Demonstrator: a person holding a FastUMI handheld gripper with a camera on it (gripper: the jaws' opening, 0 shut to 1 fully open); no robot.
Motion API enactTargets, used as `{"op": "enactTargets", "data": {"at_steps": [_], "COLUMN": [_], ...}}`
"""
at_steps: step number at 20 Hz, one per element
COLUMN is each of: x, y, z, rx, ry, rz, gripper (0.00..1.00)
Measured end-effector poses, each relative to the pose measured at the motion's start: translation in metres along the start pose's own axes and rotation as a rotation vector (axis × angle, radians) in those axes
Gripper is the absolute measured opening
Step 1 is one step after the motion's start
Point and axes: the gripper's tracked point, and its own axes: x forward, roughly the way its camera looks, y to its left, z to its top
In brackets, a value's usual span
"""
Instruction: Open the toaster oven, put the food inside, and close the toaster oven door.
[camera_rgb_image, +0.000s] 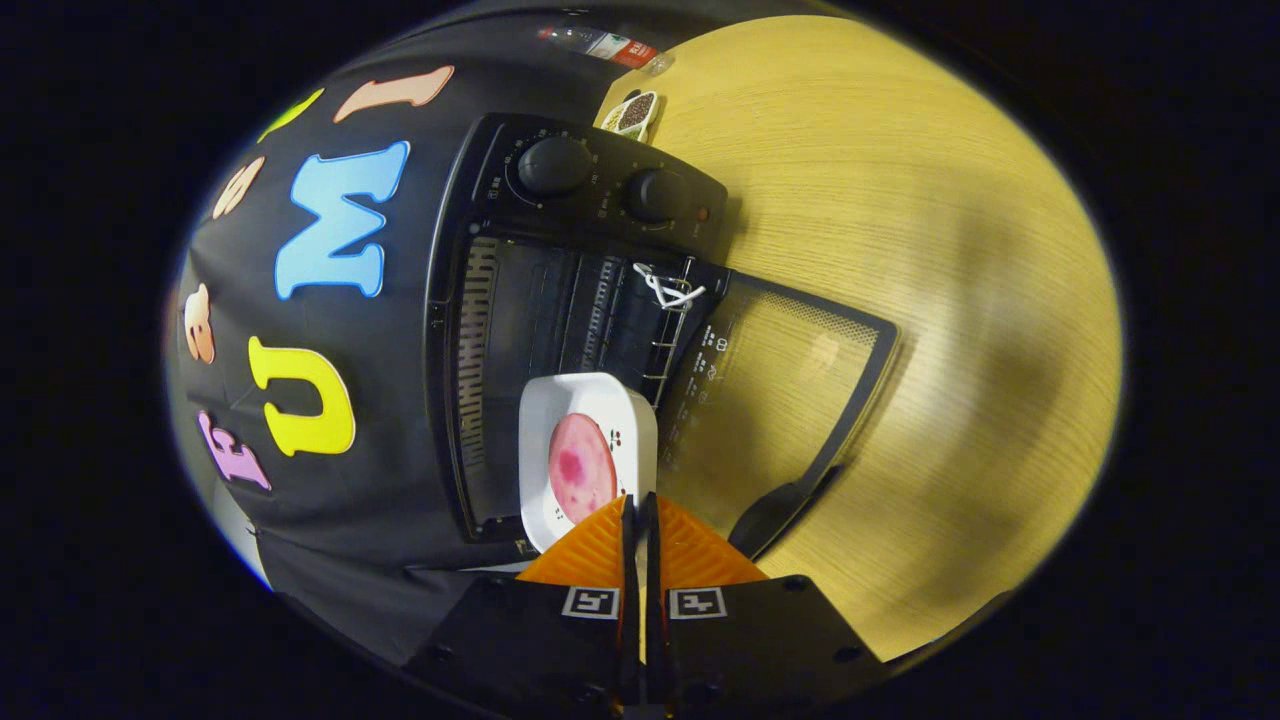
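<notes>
The rim of a white plate carrying a pink slice of food is pinched by the closed claw. The plate is held at the mouth of the toaster oven, whose door is lowered flat over the wooden tabletop.

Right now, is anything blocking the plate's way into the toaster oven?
Nothing visible. The gripper is shut on the white plate with its pink food, at the toaster oven opening. The door lies fully open on the table.
</notes>
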Motion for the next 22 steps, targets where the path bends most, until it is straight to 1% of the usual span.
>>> {"op": "enactTargets", "data": {"at_steps": [7, 12, 14, 16, 19, 22], "x": [0.031, 0.052, 0.058, 0.063, 0.068, 0.063], "y": [0.012, 0.022, 0.023, 0.022, 0.024, 0.032], "z": [0.015, 0.032, 0.038, 0.036, 0.030, 0.025], "rx": [0.073, 0.169, 0.190, 0.203, 0.202, 0.180], "ry": [-0.128, -0.223, -0.261, -0.274, -0.271, -0.263], "rz": [0.008, 0.020, 0.019, 0.017, 0.021, 0.059], "gripper": [0.04, 0.04, 0.04, 0.04, 0.08, 0.11]}}
